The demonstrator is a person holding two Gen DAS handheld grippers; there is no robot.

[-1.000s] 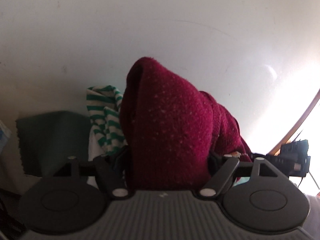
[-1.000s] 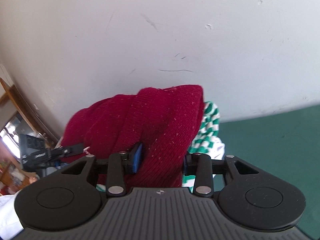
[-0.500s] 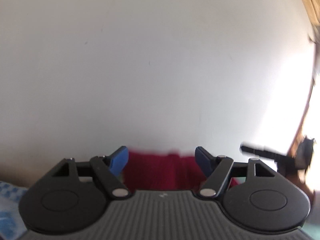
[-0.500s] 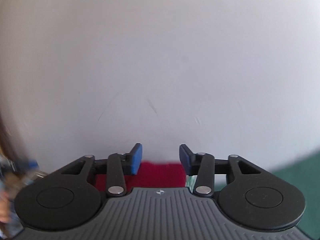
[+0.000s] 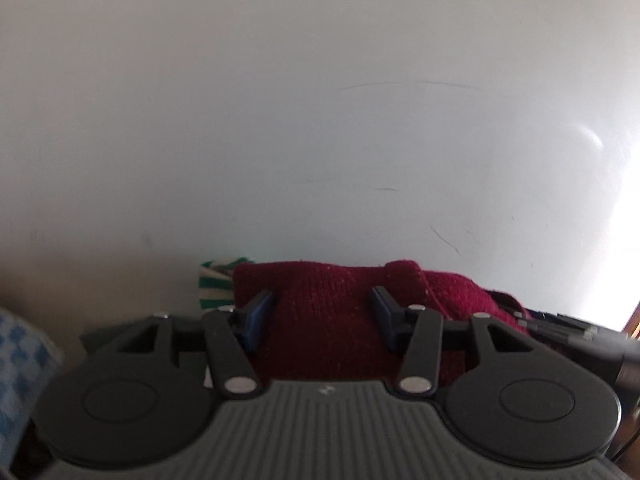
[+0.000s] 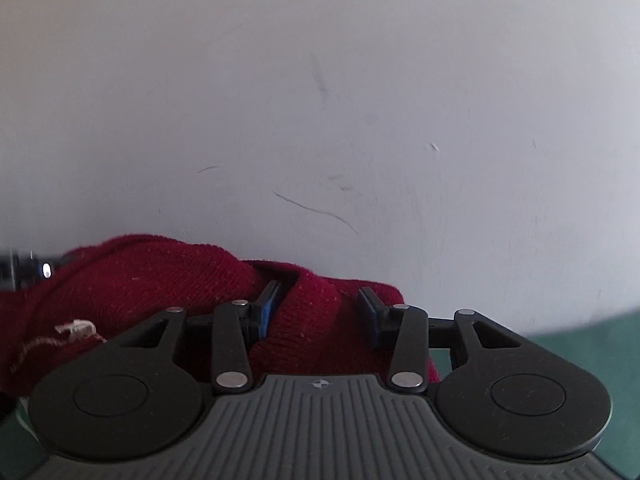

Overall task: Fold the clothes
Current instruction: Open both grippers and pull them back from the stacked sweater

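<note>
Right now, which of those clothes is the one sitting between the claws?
The dark red knit sweater. It fills the gap in both claws; the green-and-white striped garment only peeks out behind its left edge, touched by neither.

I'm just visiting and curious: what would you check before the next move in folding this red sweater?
1. Right gripper gripping sweater: ok.
2. Left gripper gripping it: cannot tell; its jaws are closing with the sweater between them.
3. Striped garment outside the left jaws: ok.
4. Sweater lying flat: not ok, bunched.
</note>
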